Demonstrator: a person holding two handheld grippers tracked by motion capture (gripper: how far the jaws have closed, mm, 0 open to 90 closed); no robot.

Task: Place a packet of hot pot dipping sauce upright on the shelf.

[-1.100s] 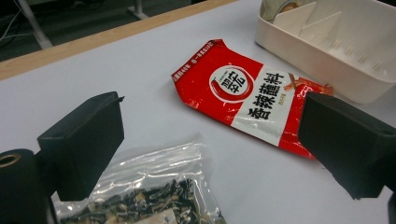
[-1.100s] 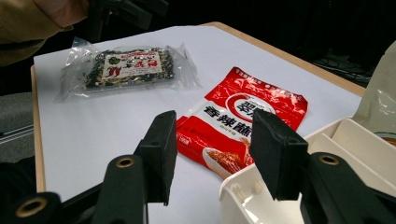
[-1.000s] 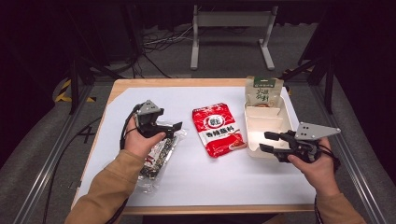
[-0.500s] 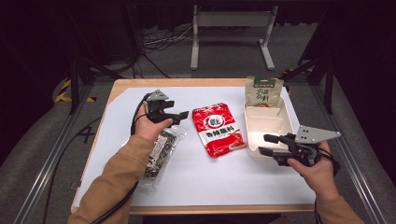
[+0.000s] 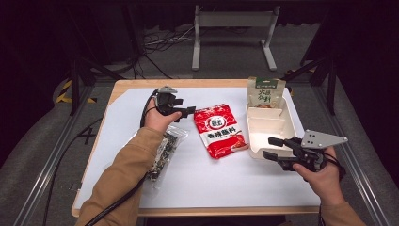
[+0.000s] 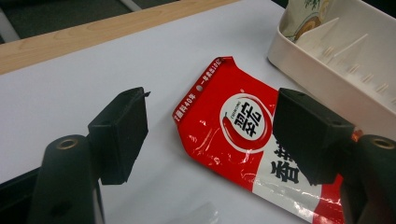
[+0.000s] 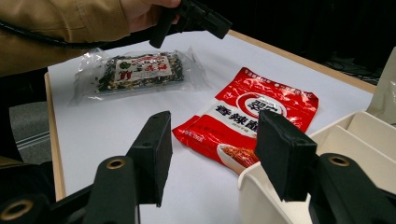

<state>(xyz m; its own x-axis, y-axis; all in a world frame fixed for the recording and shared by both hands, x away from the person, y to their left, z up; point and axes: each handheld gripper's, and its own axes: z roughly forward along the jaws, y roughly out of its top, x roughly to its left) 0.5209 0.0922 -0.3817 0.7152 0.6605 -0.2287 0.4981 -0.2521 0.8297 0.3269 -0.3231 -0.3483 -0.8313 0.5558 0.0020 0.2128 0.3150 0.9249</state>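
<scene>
A red snack packet [image 5: 220, 132] lies flat mid-table, its top corner close below my left gripper [image 5: 190, 111] in the left gripper view [image 6: 212, 100]. That gripper is open; its jaws have just been closing, with nothing gripped between them. My right gripper [image 5: 268, 147] hovers at the near left corner of a white divided tray [image 5: 270, 136]. It is open too, its jaws have just been opening, and nothing is between them [image 7: 215, 121]. The red packet [image 7: 252, 112] lies beyond them.
A clear packet of dark dried food [image 5: 164, 148] lies left of the red one, partly under the left forearm. A beige and green pouch [image 5: 266, 92] stands at the tray's far end. White paper covers the wooden table [image 5: 141, 84].
The left hand has moved away from the clear packet, farther up the table and right, to the red packet's top corner, its jaws narrowing. The right hand has kept still.
</scene>
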